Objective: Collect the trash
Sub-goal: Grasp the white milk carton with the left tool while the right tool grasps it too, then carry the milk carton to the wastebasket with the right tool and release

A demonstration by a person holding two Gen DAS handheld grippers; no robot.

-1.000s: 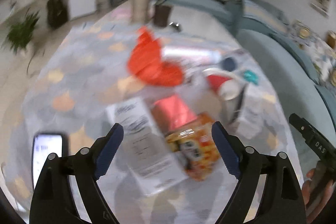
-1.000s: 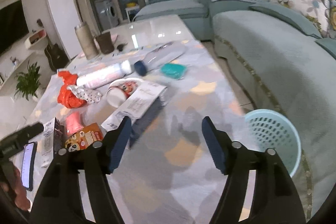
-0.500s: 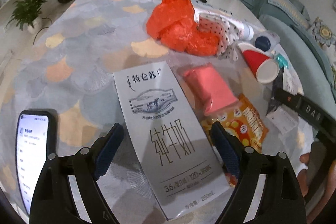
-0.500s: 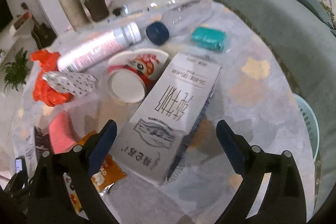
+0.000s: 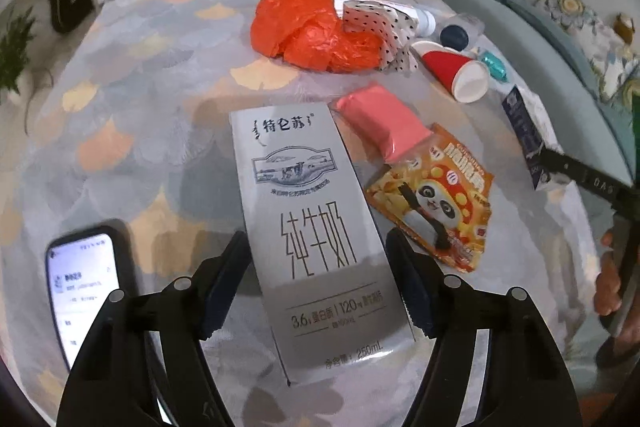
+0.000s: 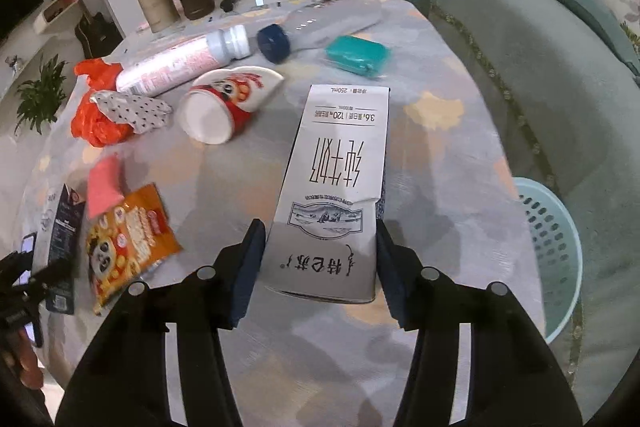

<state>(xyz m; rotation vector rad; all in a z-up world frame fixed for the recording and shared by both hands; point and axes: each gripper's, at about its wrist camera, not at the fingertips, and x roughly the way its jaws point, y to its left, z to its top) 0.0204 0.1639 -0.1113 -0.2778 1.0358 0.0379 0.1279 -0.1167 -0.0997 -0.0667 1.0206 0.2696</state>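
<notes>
Now left gripper (image 5: 318, 269) pinching a grey milk carton (image 5: 308, 219), right gripper (image 6: 320, 255) clamping another carton (image 6: 336, 195)

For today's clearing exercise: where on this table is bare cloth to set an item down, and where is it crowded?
Bare cloth lies left of the orange bag, beyond the phone; more between the milk carton and the edge by the basket. Crowded around the paper cup and snack bag.
</notes>
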